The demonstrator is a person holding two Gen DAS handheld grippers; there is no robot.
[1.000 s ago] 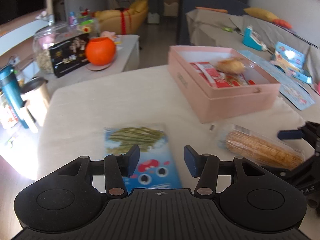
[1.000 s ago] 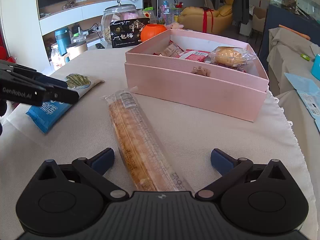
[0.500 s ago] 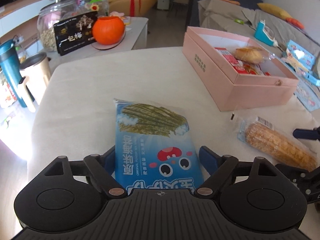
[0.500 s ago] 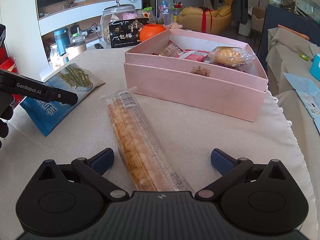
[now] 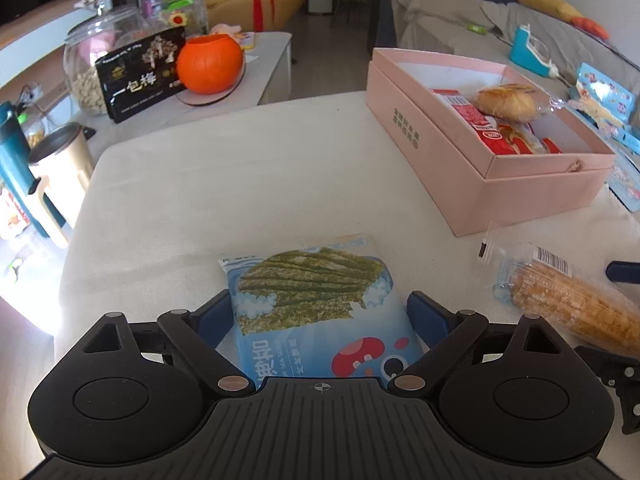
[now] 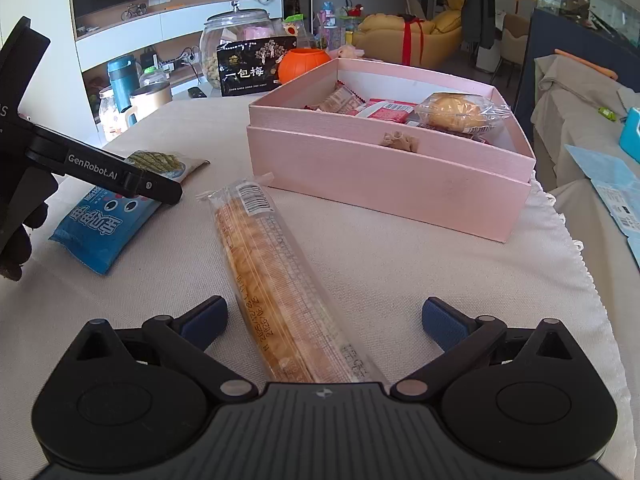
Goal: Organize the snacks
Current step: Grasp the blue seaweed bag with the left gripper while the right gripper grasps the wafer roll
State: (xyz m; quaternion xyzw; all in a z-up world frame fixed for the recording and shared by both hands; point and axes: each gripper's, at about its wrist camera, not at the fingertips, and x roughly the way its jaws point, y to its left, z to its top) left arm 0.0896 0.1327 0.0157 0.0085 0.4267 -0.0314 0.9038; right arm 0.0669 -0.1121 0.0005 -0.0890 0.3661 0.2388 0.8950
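Straddling the seaweed pkt (image 5: 316, 304) at 6 o'clock, left gripper (image 5: 319, 315) wide open, nothing gripped. Right gripper (image 6: 323, 318) likewise over biscuit sleeve (image 6: 280, 280). Pink box (image 5: 496, 184), 2 o'clock, partly filled; both pkts left on bench (image 5: 240, 184).

Side table behind: glass jar (image 5: 86, 68) with lid, black packet (image 5: 142, 74) leaning before it, orange pumpkin pot (image 5: 210, 63) just beside. Steel mug (image 5: 60, 172) and teal flask (image 5: 12, 168) at left. Yellow sofa (image 6: 404, 36) far back.
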